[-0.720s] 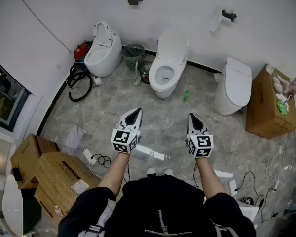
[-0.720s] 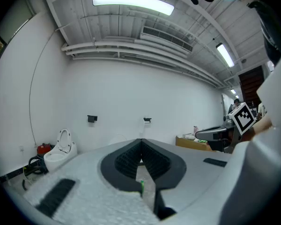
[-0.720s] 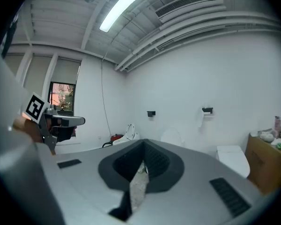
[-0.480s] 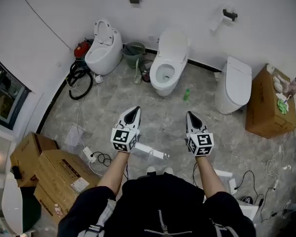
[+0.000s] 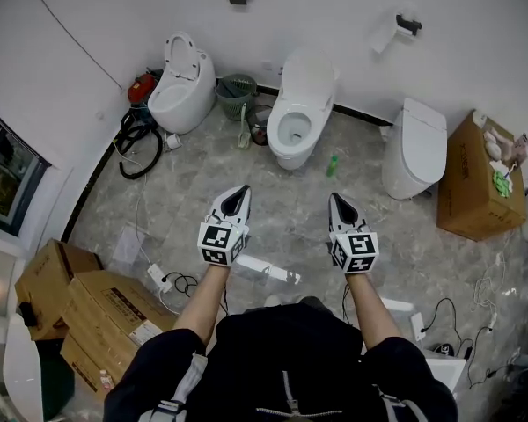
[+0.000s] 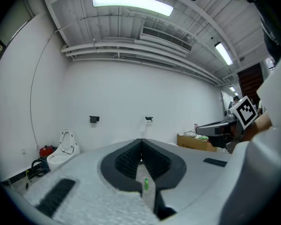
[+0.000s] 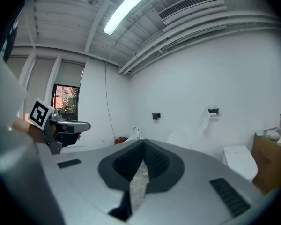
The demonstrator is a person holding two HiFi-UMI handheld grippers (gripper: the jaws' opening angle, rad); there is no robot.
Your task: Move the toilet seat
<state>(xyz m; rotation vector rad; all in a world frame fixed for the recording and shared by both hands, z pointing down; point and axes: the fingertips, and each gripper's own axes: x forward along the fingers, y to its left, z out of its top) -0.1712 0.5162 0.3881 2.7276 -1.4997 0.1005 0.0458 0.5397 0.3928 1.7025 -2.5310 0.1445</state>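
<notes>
Three white toilets stand along the far wall. The left toilet [image 5: 183,90] has its seat raised. The middle toilet [image 5: 297,112] has its lid up against the wall and its bowl uncovered. The right toilet [image 5: 415,148] has its lid down. My left gripper [image 5: 240,192] and right gripper [image 5: 336,199] are held side by side above the floor, well short of the toilets, pointing toward them. Both are shut with nothing between the jaws. The left gripper view shows the left gripper [image 6: 141,142] with jaws together, and the right gripper view shows the right gripper [image 7: 143,144] the same way.
A green bottle [image 5: 332,167] lies on the floor before the middle toilet. A waste basket [image 5: 237,97] and a black hose [image 5: 139,139] sit near the left toilet. Cardboard boxes stand at lower left [image 5: 97,310] and at right [image 5: 475,178]. Cables and a power strip [image 5: 158,278] trail over the floor.
Both grippers have edged slightly toward the toilets, still shut. The person's feet below have shifted, and the view has moved a little with them.
</notes>
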